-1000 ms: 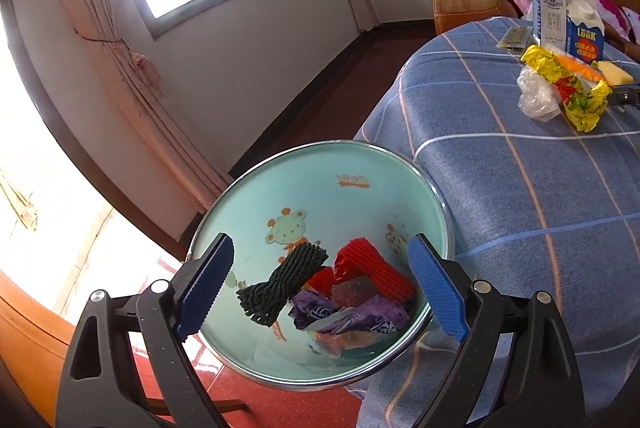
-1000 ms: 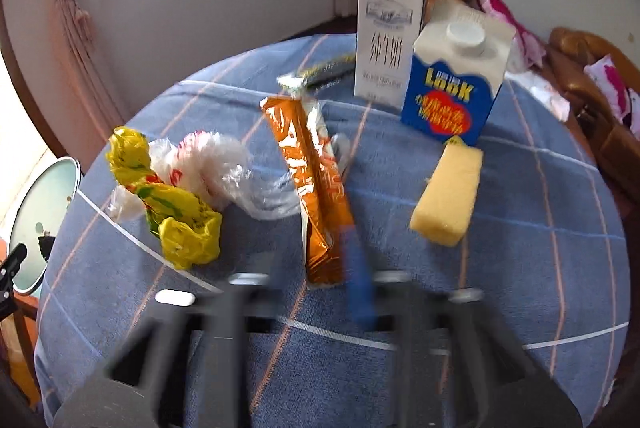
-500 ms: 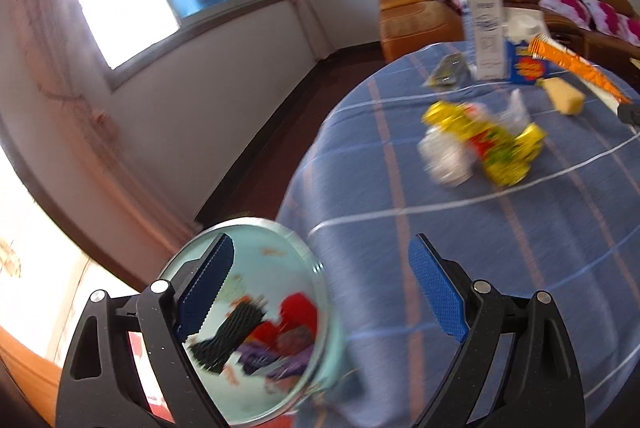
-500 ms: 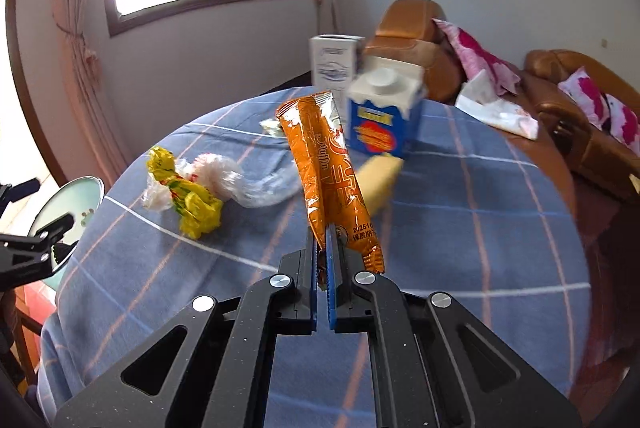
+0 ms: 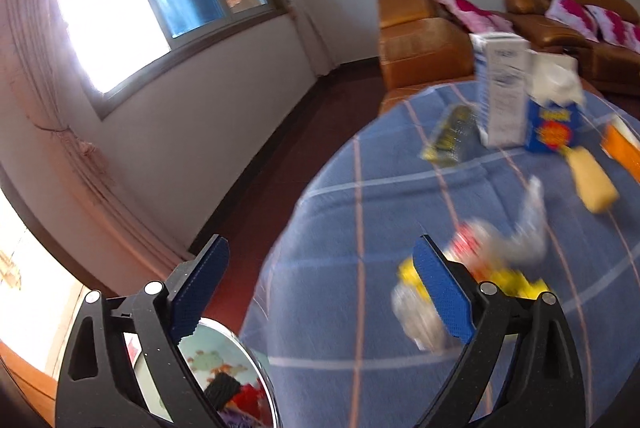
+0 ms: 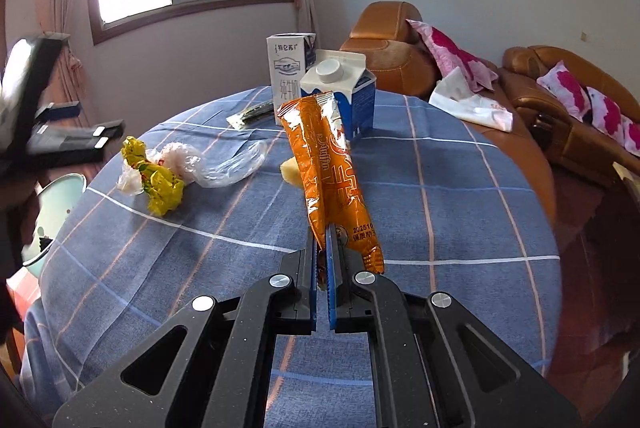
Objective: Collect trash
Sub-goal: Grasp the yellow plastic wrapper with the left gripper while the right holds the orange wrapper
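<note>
Right gripper (image 6: pixel 323 260) clamped on wrapper (image 6: pixel 330 175) low edge, lifted off bench (image 6: pixel 440 195); left gripper (image 5: pixel 320 288) wide, empty; thin pinch may slip before bowl (image 6: pixel 60 187).

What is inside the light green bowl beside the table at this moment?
In the left wrist view the bowl holds a black foam net, something red and a purple scrap. The left gripper frame and the picture edge hide the rest.

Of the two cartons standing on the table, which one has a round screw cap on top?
The shorter blue carton has the white cap; the taller white carton behind it has a flat top.
</note>
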Demonstrator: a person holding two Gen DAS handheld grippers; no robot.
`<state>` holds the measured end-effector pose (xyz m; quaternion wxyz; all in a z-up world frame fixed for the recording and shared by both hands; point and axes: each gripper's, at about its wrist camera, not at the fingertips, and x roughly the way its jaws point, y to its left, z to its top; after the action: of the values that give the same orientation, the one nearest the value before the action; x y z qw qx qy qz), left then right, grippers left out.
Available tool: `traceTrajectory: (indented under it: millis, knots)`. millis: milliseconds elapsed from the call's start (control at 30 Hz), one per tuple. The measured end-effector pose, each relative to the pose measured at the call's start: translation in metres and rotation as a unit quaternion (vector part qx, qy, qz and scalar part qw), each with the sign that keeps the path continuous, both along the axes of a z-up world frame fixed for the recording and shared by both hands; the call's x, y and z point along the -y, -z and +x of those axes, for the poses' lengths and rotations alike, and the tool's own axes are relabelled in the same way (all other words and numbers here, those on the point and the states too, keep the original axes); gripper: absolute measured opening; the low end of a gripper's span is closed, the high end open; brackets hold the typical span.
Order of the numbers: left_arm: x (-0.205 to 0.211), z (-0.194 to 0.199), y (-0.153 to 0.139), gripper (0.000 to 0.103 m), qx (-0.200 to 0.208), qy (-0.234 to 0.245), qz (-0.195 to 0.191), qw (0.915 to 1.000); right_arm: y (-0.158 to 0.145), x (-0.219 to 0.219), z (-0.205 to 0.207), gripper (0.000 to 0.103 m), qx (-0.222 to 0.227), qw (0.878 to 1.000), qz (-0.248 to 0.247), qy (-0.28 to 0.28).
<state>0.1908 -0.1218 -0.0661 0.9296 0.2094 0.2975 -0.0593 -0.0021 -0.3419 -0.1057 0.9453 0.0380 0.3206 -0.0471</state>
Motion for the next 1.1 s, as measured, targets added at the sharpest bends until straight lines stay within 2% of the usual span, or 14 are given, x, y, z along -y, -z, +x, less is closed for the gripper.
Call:
traceTrajectory:
  millis: [67, 167, 200, 267, 433, 500, 600, 733, 800, 867, 933, 967, 1033, 1100]
  knots:
    - [0.004, 0.012, 0.007, 0.092, -0.024, 0.0, 0.012, 0.9996, 0.001, -0.001, 0.0, 0.005, -0.001, 1.0, 0.002, -0.001]
    - [0.006, -0.001, 0.023, 0.092, -0.04, 0.015, 0.046, 0.998, 0.004, -0.001, -0.001, 0.005, 0.001, 1.0, 0.003, -0.002]
    - [0.002, -0.007, 0.027, 0.092, -0.05, 0.016, 0.047, 0.9975, 0.003, -0.001, -0.001, 0.005, 0.002, 1.0, 0.005, -0.001]
    - [-0.01, -0.03, 0.031, 0.097, -0.065, 0.026, 0.032, 0.997, 0.002, 0.0, -0.003, 0.005, 0.006, 1.0, 0.007, -0.001]
    - [-0.029, -0.079, 0.039, 0.097, -0.067, 0.035, 0.025, 0.9968, 0.001, -0.003, -0.006, 0.005, 0.011, 1.0, 0.003, -0.004]
    - [-0.037, -0.091, 0.036, 0.097, -0.064, 0.034, 0.007, 0.9974, 0.001, -0.004, -0.009, 0.005, 0.012, 1.0, 0.001, -0.005]
    - [-0.038, -0.094, 0.03, 0.097, -0.051, 0.036, -0.013, 0.998, 0.002, -0.007, -0.013, 0.005, 0.013, 1.0, 0.0, -0.003]
    - [-0.023, -0.081, 0.03, 0.096, -0.056, 0.047, -0.023, 0.9971, 0.003, -0.007, -0.013, 0.005, 0.013, 1.0, -0.002, 0.002]
    - [-0.013, -0.079, 0.033, 0.091, -0.065, 0.06, -0.028, 0.9957, 0.003, -0.007, -0.014, 0.005, 0.014, 1.0, 0.0, 0.003]
    - [-0.003, -0.075, 0.042, 0.071, -0.085, 0.078, -0.035, 0.9927, 0.004, -0.007, -0.013, 0.005, 0.012, 1.0, 0.001, 0.003]
    - [0.003, -0.072, 0.056, 0.053, -0.123, 0.099, -0.05, 0.9862, 0.006, -0.008, -0.013, 0.005, 0.01, 1.0, 0.001, 0.002]
    - [0.004, -0.073, 0.056, 0.042, -0.125, 0.105, -0.059, 0.9848, 0.006, -0.009, -0.013, 0.005, 0.011, 1.0, 0.0, 0.002]
    - [0.005, -0.077, 0.055, 0.028, -0.135, 0.123, -0.067, 0.9809, 0.006, -0.009, -0.014, 0.005, 0.012, 1.0, 0.0, 0.002]
    - [0.003, -0.079, 0.052, 0.024, -0.134, 0.121, -0.065, 0.9814, 0.007, -0.011, -0.013, 0.005, 0.012, 1.0, 0.0, 0.001]
